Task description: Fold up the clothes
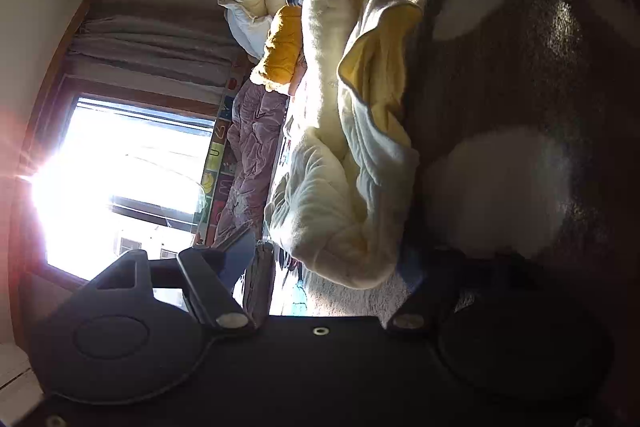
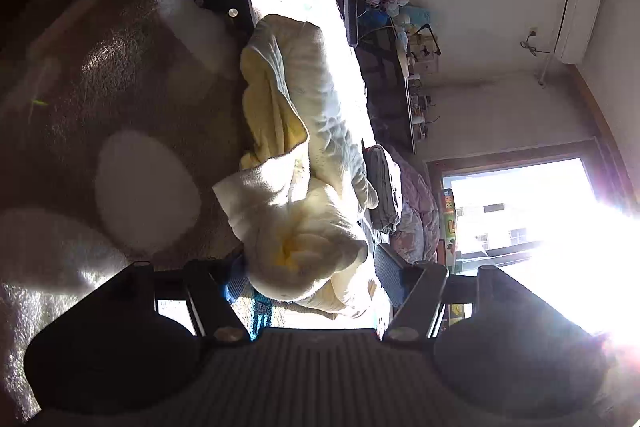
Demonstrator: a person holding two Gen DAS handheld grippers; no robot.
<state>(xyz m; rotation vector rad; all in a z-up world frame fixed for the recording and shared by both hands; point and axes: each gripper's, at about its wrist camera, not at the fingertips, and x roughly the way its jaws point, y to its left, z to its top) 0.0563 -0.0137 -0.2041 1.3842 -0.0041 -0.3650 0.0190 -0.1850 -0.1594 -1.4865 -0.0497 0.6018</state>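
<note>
Cream fleece garment (image 2: 304, 163) lies bunched on the bed (image 2: 120, 75), between my hand-held grippers. Right hand-held gripper (image 2: 312, 287) straddles its near end, jaws wide; left hand-held gripper (image 1: 320, 267) wide, empty. Soft, light, floppy: pinch an edge.

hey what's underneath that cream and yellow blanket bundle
The cream and yellow blanket lies bunched on a brown fuzzy cover with pale ovals, which shows beside it. Whatever sits directly beneath the bundle is covered.
</note>
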